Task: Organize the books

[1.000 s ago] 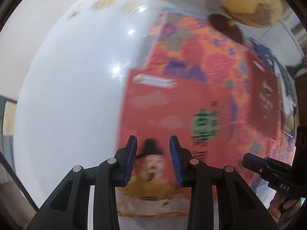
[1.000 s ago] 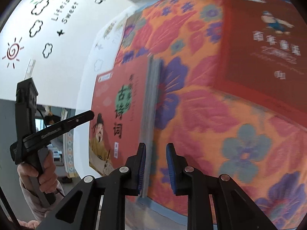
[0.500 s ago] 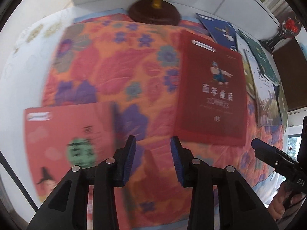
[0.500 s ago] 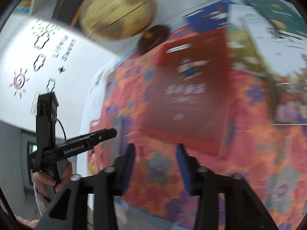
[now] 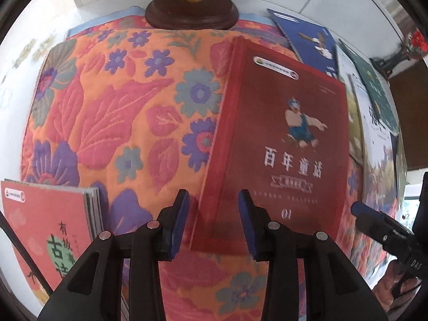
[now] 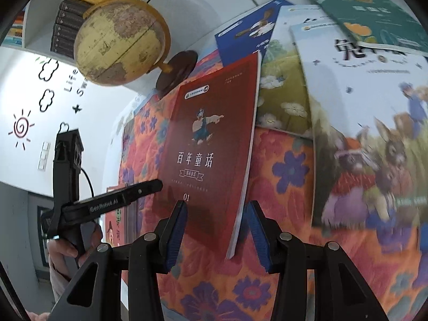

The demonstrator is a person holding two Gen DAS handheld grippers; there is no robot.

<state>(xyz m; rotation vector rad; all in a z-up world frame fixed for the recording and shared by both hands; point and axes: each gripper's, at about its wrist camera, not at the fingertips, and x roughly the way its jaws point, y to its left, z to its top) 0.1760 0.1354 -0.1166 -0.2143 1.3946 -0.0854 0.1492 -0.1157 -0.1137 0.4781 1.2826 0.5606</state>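
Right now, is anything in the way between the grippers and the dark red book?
Nothing visible is. The dark red book lies flat on the flowered cloth, and its near edge shows between the open left gripper and right gripper.

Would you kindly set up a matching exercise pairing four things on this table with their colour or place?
Things:
1. globe
2. book with the pointing figure
3. stacked book with the robed man
4. book topmost in the far pile

Descriptions:
A. dark green cover
B. dark red cover, lying ahead of both grippers
C. yellowish, on a dark wooden base
D. orange-red cover, at the cloth's left edge

Pairs: 1-C, 2-B, 3-D, 4-A
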